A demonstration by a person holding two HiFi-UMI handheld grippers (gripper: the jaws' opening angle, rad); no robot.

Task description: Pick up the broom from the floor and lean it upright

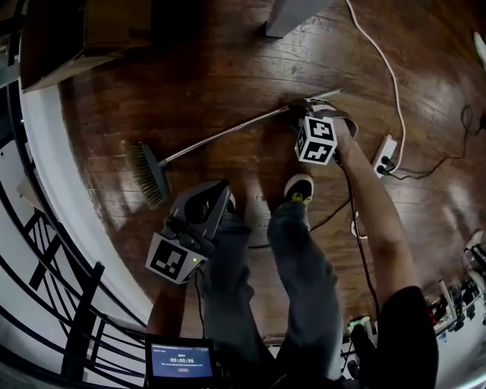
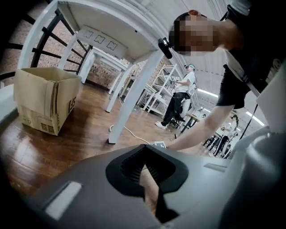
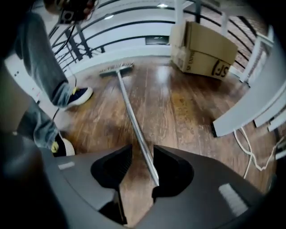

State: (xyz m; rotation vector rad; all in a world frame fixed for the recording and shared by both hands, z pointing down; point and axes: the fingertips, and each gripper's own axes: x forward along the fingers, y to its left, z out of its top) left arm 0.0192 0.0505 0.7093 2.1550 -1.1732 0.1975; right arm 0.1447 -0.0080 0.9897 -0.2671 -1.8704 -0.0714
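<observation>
Where right claw point(image 3: 142, 151) straddles, broom point(image 3: 127, 105) disappears.

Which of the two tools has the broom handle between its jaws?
The right tool: its jaws stand apart either side of the broom handle, near its end. The left tool is shut and empty, away from it.

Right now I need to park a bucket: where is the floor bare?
Bare boards lie between the broom, the cardboard box and the table leg. Crowded: cable and power strip at right, shoe below the broom.
</observation>
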